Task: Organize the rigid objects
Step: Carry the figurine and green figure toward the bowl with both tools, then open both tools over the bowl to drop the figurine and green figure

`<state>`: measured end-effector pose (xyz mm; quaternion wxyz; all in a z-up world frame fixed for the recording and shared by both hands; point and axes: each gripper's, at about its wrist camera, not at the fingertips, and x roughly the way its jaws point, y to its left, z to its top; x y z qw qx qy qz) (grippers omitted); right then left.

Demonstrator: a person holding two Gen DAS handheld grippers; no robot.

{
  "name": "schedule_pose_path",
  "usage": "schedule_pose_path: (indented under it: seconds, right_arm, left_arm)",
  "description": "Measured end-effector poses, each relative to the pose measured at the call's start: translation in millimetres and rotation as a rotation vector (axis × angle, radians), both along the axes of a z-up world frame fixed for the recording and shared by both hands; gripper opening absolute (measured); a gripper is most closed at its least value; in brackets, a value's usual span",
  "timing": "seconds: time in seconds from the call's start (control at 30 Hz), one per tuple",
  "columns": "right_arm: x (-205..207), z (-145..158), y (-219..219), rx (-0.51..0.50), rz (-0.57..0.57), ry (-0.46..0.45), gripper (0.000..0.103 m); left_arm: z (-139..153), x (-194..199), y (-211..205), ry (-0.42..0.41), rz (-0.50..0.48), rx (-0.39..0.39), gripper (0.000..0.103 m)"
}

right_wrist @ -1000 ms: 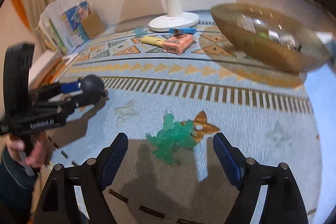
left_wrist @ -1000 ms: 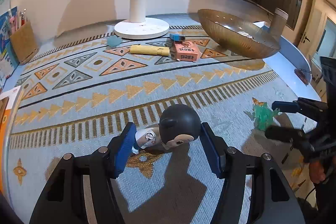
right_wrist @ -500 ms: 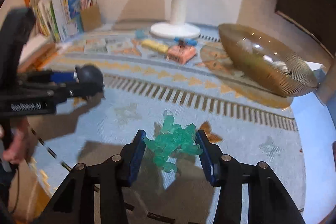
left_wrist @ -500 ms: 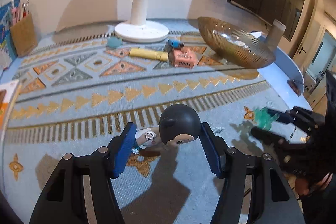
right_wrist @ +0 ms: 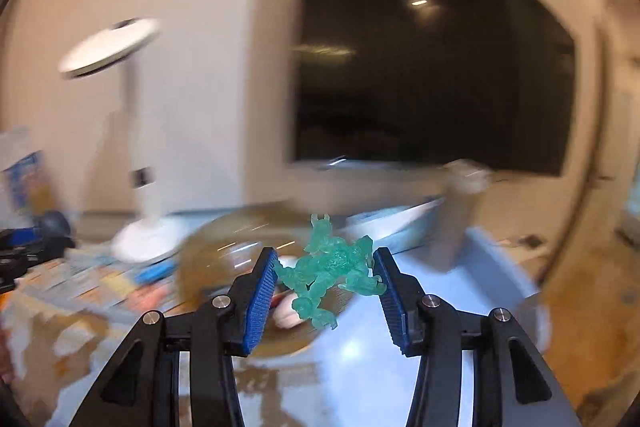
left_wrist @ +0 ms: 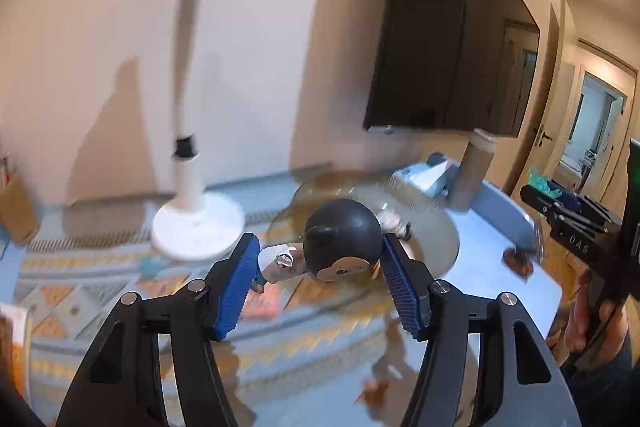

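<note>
Blurred backdrop: white lamp [left_wrist: 198,223], patterned mat [left_wrist: 72,303], amber bowl [right_wrist: 224,239] partly hidden behind both toys. Left gripper [left_wrist: 318,267], angled slightly downward, clenched on round-headed figurine [left_wrist: 340,247], held above the mat. Right gripper [right_wrist: 326,273], likewise angled, grasping green translucent figure [right_wrist: 328,267] before the bowl.

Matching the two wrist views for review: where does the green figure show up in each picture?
Left wrist: green figure at the far right edge, small, in the right gripper.
Right wrist: green figure at centre, between the right gripper's blue pads, lifted off the table.
Shared landmark: the white lamp, left of centre in both; the amber bowl lies behind each gripper.
</note>
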<state>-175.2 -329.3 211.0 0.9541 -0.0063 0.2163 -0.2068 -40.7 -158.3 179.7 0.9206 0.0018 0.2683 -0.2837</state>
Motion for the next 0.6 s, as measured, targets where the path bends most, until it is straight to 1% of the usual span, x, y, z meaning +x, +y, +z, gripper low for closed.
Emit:
schedule_pose_path:
  seconds: [0.07,0.1,0.23,0.33,0.4,0.43,0.47,0.5,0.53,0.57,0.6]
  right_arm:
    - [12.8,-6.4,-18.1,0.082,0.029,0.008,0.048]
    - [21.5,-13.2,-23.6,0.102,0.03,0.029,0.048]
    - [48.2,-44.5,-34.2,0.113,0.037,0.126,0.048]
    - [65.7,-64.6,-38.5,0.147,0.058,0.179,0.048]
    - [74.2,-72.0,-45.2,0.183,0.071,0.207,0.048]
    - [79.8,-74.5,-49.5,0.202,0.081,0.218,0.051]
    - [84.9,-76.4,-52.9,0.219,0.097,0.232,0.059]
    - [88.2,-74.9,-56.4,0.231,0.108,0.235,0.064]
    - [86.0,-70.4,-59.4,0.228,0.1,0.214,0.066]
    - [82.7,-66.2,-61.6,0.224,0.096,0.196,0.066]
    - [77.8,-60.5,-63.8,0.226,0.094,0.175,0.066]
  left_arm:
    - [-3.1,13.1,-27.7,0.013,-0.027,0.013,0.06]
    - [-6.9,18.0,-39.4,0.023,-0.036,0.025,0.06]
    - [-39.4,41.3,-89.3,0.096,-0.074,0.08,0.06]
    - [-60.4,51.3,-112.3,0.131,-0.071,0.116,0.06]
    - [-68.7,58.0,-121.7,0.154,-0.077,0.124,0.06]
    - [-70.3,60.3,-124.4,0.164,-0.083,0.124,0.06]
    - [-70.2,61.8,-124.5,0.171,-0.089,0.121,0.061]
    - [-68.4,62.2,-122.3,0.175,-0.093,0.113,0.066]
    - [-63.8,61.2,-117.7,0.17,-0.091,0.101,0.067]
    - [-57.1,58.5,-111.6,0.15,-0.086,0.087,0.068]
    - [-50.7,55.4,-104.9,0.128,-0.076,0.078,0.07]
